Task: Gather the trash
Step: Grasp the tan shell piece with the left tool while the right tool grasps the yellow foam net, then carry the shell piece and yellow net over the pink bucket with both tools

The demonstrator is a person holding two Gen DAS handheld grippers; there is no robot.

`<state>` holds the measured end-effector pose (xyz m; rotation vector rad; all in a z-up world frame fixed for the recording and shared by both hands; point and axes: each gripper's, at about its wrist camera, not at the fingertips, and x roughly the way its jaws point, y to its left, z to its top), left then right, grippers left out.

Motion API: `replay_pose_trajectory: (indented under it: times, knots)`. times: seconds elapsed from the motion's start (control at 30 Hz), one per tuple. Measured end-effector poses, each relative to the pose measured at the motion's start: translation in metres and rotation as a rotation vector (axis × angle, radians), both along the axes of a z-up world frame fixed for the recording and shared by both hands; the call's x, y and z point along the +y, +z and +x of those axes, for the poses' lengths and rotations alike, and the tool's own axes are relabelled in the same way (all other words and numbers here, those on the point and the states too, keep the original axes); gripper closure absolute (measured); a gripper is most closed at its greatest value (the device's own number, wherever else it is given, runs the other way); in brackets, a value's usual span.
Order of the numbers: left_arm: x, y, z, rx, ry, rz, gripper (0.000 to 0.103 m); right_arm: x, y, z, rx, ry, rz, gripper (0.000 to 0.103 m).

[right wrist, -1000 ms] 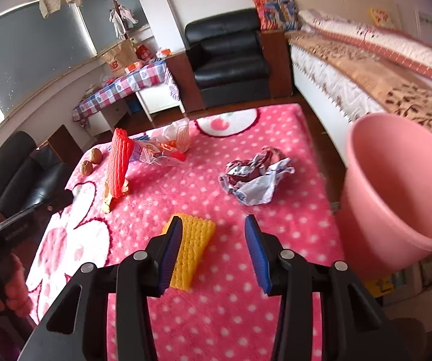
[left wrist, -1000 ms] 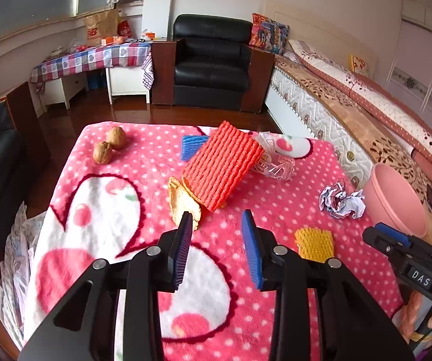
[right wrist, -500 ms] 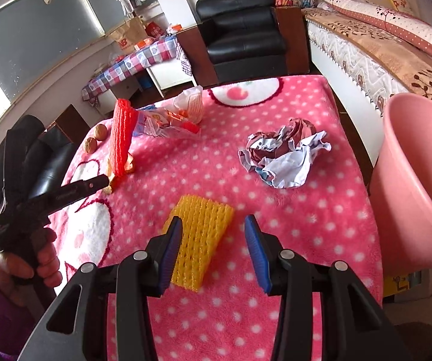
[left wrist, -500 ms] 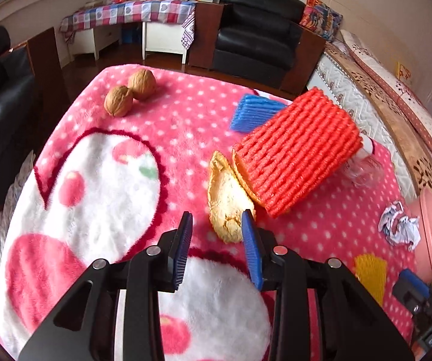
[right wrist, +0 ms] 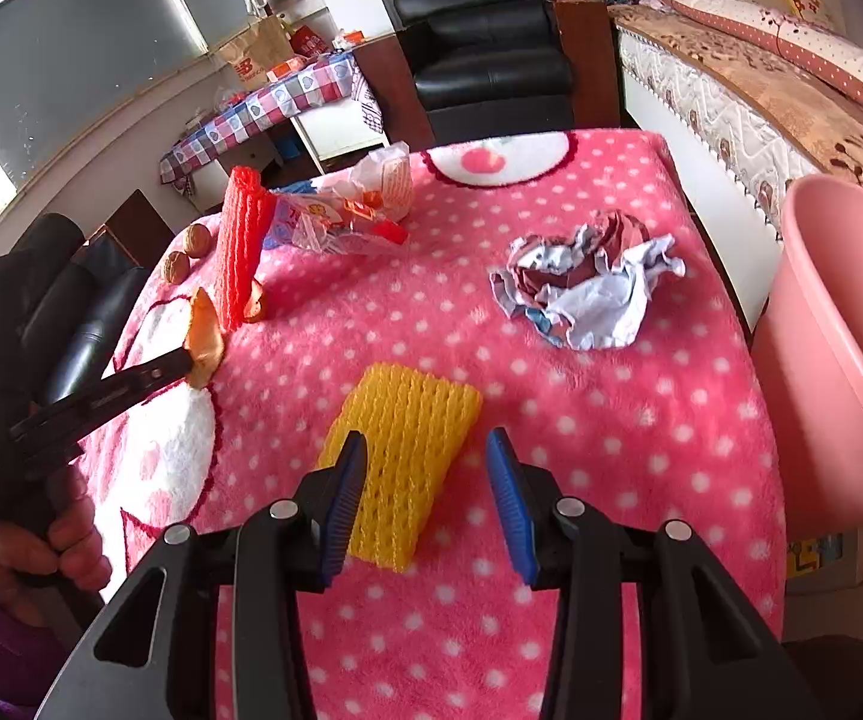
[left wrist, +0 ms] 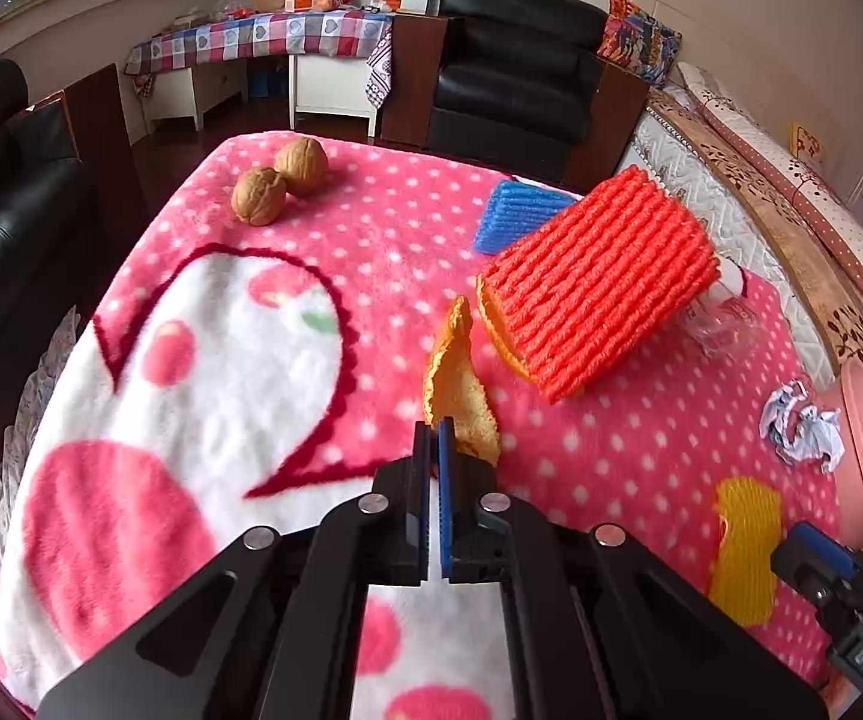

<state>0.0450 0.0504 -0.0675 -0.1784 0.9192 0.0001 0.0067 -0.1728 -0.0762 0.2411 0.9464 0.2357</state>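
pink dotted table carries litter: left tongs pinch the orange peel beside the red net, right tongs spread over the yellow net.

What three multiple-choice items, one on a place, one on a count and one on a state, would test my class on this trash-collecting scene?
1. Where is the pink bucket?
A. Beside the blanket's edge, off the table
B. On the black armchair
C. Between the walnuts

2. How many walnuts lie on the blanket?
A. Five
B. Two
C. None

3. What is the left tool doing?
A. Hanging wide open
B. Gripping the crumpled paper
C. Shut on the orange peel

Key: 1 A, the bucket stands past the pink blanket; 2 B, a pair sits together; 3 C, the left wrist view shows the jaws closed at the peel's near tip.
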Motion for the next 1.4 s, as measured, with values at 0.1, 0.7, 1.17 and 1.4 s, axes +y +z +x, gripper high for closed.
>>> replay_pose_trajectory:
  times: [0.1, 0.7, 1.17, 1.4]
  knots:
    - [0.004, 0.008, -0.012, -0.014, -0.022, -0.022, 0.102, 0.000, -0.003, -0.003, 0.013, 0.000, -0.002, 0.062]
    - [-0.003, 0.021, -0.061, -0.016, -0.144, -0.146, 0.102, 0.016, -0.008, -0.009, 0.015, 0.022, -0.017, 0.095]
    - [-0.025, 0.055, -0.070, -0.092, -0.237, -0.199, 0.102, 0.007, 0.024, -0.032, -0.077, 0.018, 0.003, 0.096]
    - [-0.056, 0.069, -0.068, -0.114, -0.304, -0.195, 0.102, -0.015, 0.034, -0.040, -0.109, -0.024, 0.017, 0.096]
